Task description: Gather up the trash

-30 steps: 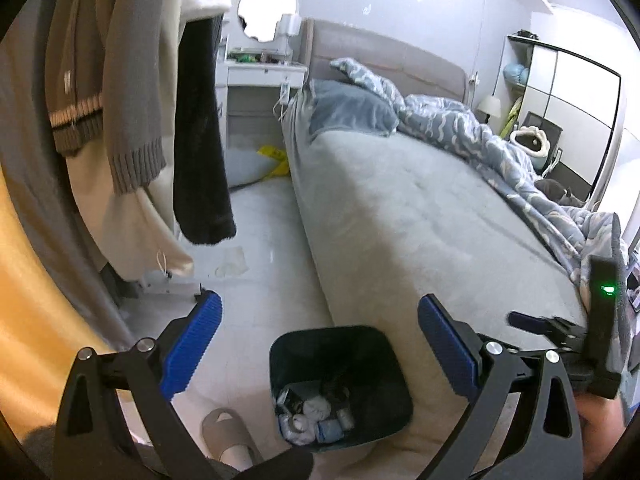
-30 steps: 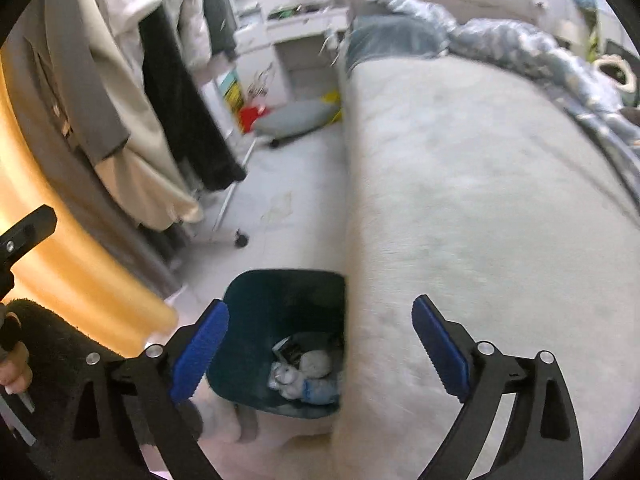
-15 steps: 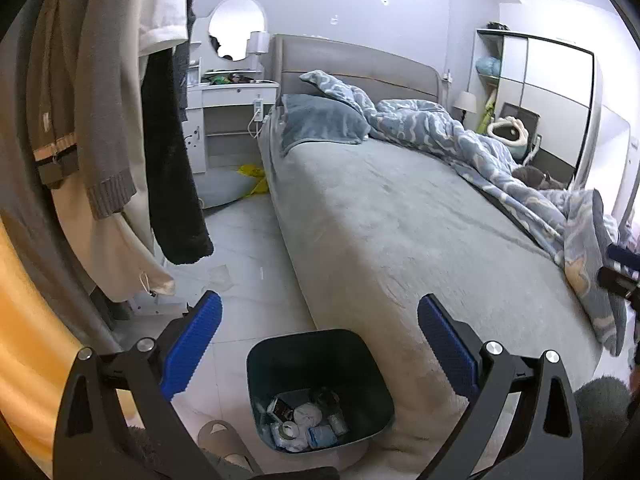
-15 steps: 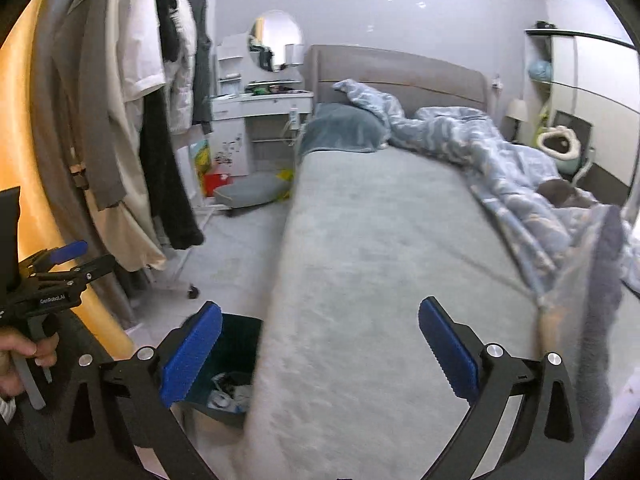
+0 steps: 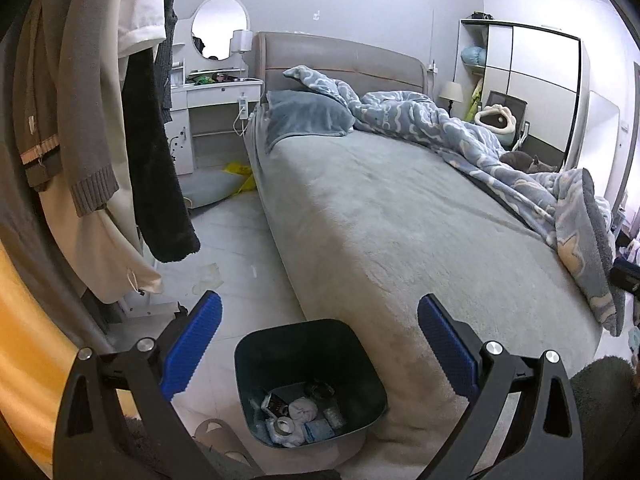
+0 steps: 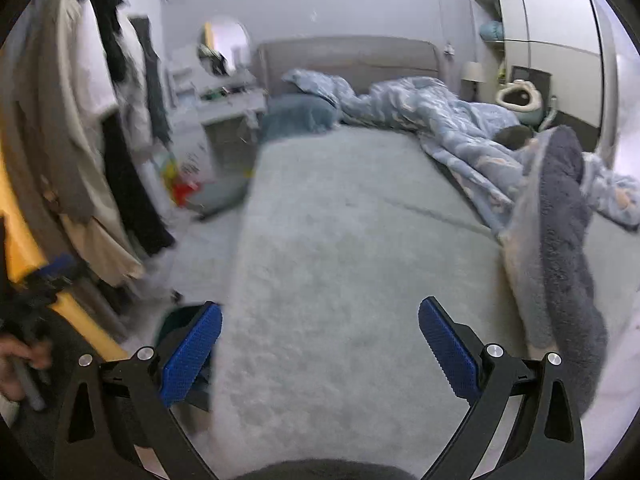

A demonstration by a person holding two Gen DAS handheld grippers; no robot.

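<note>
A dark green bin [image 5: 352, 348] stands on the floor against the bed's near corner, with several scraps of trash [image 5: 300, 412] in its bottom. My left gripper [image 5: 318, 336] is open and empty, above the bin. My right gripper [image 6: 318, 338] is open and empty over the bed's foot; the bin's rim [image 6: 176, 316] shows just behind its left finger. A crumpled pale scrap [image 5: 208, 276] lies on the floor by the clothes rack.
A grey bed [image 5: 400, 220] with a blue rumpled duvet [image 5: 460, 136] fills the middle and right. Hanging clothes [image 5: 80, 120] crowd the left. A white dresser [image 5: 212, 120] and a floor cushion [image 5: 208, 188] stand at the far end. A grey slipper [image 5: 208, 428] lies beside the bin.
Both grippers have lifted and tilted up from the bin toward the bed and room. The right one has swung right over the bed. Both stayed open.
</note>
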